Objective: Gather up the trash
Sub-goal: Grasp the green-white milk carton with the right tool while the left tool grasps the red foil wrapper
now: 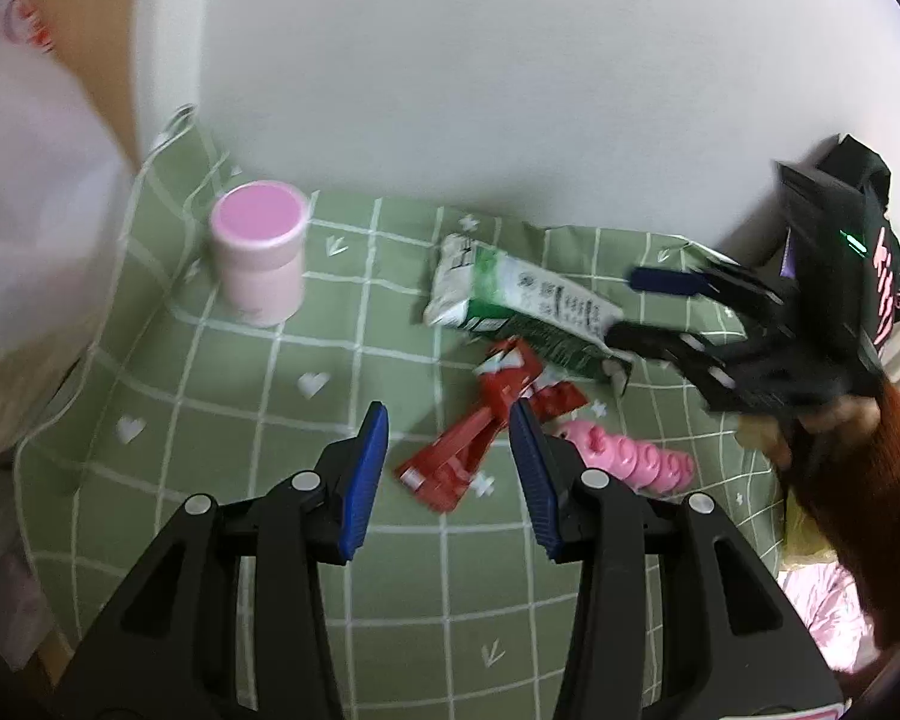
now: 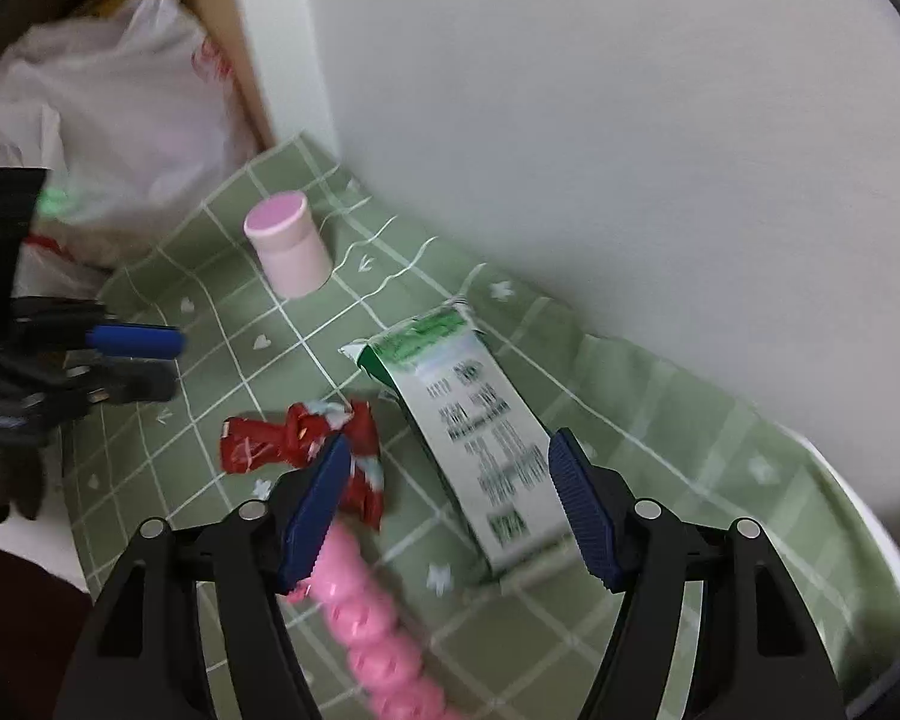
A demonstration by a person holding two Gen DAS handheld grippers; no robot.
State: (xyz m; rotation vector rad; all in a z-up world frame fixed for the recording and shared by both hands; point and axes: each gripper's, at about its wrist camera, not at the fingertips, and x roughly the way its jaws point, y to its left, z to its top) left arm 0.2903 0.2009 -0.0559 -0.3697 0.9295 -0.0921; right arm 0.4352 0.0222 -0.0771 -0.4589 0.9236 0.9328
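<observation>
left hand-held gripper (image 1: 447, 471): jaws apart, empty, above crumpled red foil wrapper (image 1: 480, 432) | right hand-held gripper (image 2: 447, 501): jaws spread wide, empty, over flattened green-and-white milk carton (image 2: 480, 438) | pink ridged plastic piece (image 2: 372, 630) beside wrapper | pink lidded cylindrical jar (image 1: 260, 252) well apart | all on green checked cloth over worktop (image 1: 210, 372)

Green-white carton (image 2: 480, 438) lies flat beside crumpled red wrapper (image 2: 306, 438) on the cloth.

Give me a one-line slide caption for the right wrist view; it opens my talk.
Open right tool approaches a flattened milk carton beside a red wrapper on green checked cloth.
</observation>
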